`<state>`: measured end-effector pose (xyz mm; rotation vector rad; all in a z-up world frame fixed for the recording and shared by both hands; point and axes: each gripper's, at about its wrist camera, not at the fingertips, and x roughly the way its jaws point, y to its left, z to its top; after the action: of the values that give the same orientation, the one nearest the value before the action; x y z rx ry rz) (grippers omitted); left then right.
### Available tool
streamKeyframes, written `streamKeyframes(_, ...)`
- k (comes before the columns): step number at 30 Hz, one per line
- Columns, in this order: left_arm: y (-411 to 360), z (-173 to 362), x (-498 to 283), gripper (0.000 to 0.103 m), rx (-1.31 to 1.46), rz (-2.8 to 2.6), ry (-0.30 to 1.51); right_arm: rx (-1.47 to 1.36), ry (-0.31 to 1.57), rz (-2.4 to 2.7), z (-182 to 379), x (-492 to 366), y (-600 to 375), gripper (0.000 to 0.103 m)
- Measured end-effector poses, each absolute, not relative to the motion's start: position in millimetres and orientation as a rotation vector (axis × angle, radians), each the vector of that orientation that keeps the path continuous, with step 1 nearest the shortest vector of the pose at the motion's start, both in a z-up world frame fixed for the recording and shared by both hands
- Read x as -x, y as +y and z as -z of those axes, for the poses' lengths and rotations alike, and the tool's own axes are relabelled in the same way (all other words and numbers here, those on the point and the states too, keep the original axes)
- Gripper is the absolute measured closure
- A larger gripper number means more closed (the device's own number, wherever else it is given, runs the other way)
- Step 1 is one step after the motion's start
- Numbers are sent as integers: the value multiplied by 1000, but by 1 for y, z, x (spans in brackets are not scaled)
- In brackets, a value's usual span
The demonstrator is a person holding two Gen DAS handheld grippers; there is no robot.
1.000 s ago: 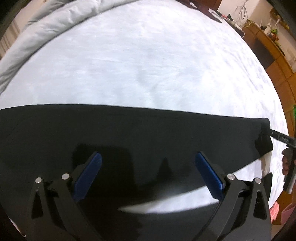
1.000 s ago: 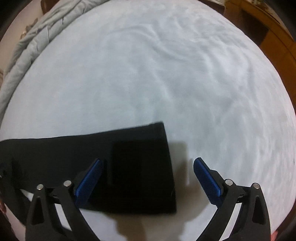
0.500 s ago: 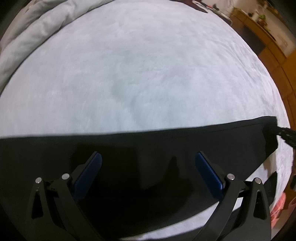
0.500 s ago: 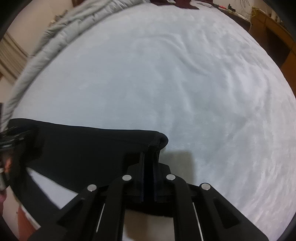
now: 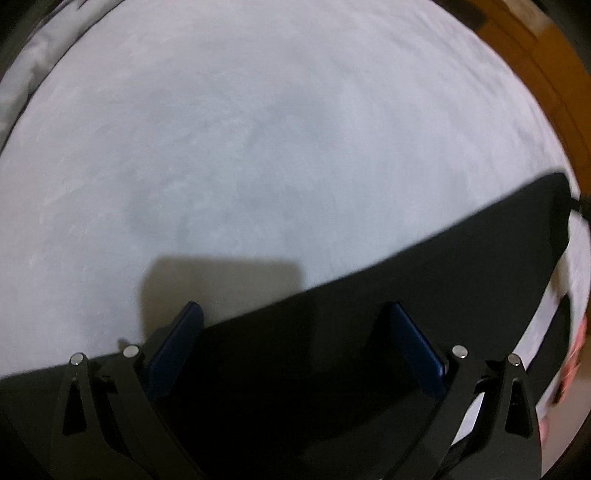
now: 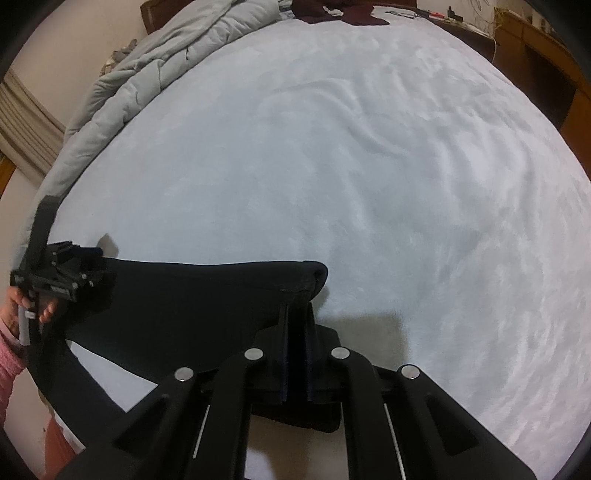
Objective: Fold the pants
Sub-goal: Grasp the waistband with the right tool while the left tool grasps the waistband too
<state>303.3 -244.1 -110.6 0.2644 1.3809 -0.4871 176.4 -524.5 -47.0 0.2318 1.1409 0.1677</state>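
Black pants [image 5: 369,325] lie stretched across the near part of a white bed [image 5: 258,147]. My left gripper [image 5: 293,317] is open, its blue pads either side of the pants' far edge, close above the cloth. In the right wrist view my right gripper [image 6: 295,314] is shut on the end of the pants [image 6: 207,295] and lifts that corner off the bed [image 6: 332,166]. The left gripper [image 6: 55,273] also shows in that view at the far left, over the other end of the pants.
A rumpled grey duvet [image 6: 147,74] lies along the bed's far left side. Dark red cloth [image 6: 343,13] lies at the head of the bed. Wooden furniture [image 6: 546,62] stands along the right. The bed's near edge is just below the pants.
My right gripper closed on the pants' end and raised it. My left gripper shifted left along the pants to their far edge and stays open.
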Motion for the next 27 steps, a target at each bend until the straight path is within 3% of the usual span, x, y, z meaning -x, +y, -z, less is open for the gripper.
streamKeyframes(2, -249, 110, -294, 12, -333, 494, 1344, -243, 1144, -164, 50, -175, -526, 96)
streamKeyframes(4, -250, 105, -286, 34, -347, 507, 1324, -253, 1140, -165, 50, -173, -527, 96)
streamKeyframes(6, -250, 101, -282, 77, -387, 472, 1298, -264, 1131, -164, 48, -171, -528, 96)
streamKeyframes(8, -251, 98, -279, 95, -414, 451, 1299, -278, 1120, -164, 45, -169, -528, 96)
streamKeyframes(20, -223, 19, -178, 100, -393, 433, 1022, -246, 983, -143, 14, -119, -522, 96)
streamKeyframes(27, -219, 20, -88, 100, -452, 480, 1007, -229, 923, -145, 8, -56, -516, 96)
